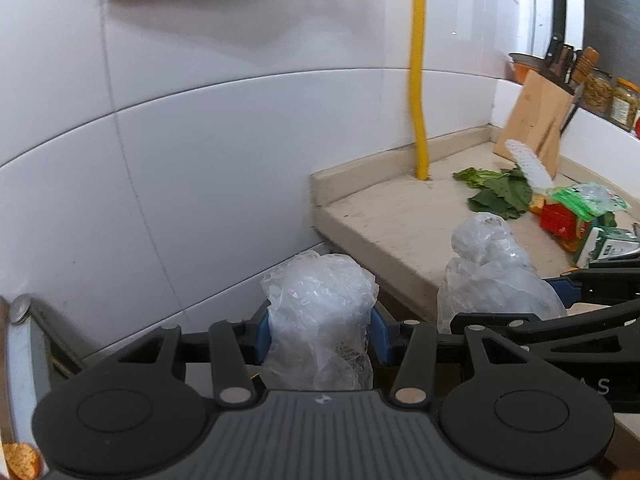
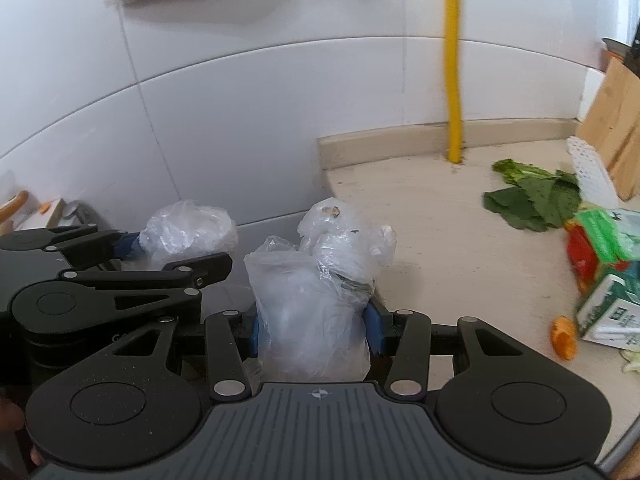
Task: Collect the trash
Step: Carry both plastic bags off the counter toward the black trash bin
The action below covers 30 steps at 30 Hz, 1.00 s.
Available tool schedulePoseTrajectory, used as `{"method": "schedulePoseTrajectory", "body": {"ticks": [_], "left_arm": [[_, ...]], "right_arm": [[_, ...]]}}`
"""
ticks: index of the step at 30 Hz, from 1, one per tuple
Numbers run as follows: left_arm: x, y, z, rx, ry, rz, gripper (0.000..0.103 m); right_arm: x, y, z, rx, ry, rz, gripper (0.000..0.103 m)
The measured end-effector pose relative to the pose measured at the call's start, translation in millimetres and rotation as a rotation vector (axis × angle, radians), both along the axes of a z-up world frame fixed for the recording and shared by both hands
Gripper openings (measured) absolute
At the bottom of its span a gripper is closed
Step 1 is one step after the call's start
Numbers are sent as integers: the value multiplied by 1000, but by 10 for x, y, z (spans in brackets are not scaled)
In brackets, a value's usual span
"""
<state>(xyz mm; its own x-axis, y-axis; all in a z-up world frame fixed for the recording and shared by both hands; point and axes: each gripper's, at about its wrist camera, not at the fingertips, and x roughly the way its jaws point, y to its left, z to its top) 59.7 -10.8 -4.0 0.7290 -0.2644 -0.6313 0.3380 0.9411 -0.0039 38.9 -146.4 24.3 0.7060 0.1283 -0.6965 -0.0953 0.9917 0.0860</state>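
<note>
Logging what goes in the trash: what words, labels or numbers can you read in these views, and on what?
"A S": pale letters on the black body of the right tool, seen in the left wrist view; the rest is cut off.
Print on the green and white carton: too blurred to read.
Labels on the jars: too small to read.
Nothing else is legible.
</note>
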Motion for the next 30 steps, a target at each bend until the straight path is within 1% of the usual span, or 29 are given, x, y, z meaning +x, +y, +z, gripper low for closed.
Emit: {"method": "schedulePoseTrajectory", "body": {"ticks": [5,14,19,24,30], "left_arm": [[7,93,-28,3,3,25,42],[28,127,-94,10,21,56,42],[66,90,-202,-3,66,94,42],[102,33,-318,4,109,141,42],[169,45,-492,-11,176,218,42]], "right_arm": [[58,117,-25,-4,9,22,55],[96,133,-38,-10,23,44,55],[143,119,-86,-18,42,57,55],[270,80,-197,-21,86,83,55],[414,74,-346,-36,126,132,55]]}}
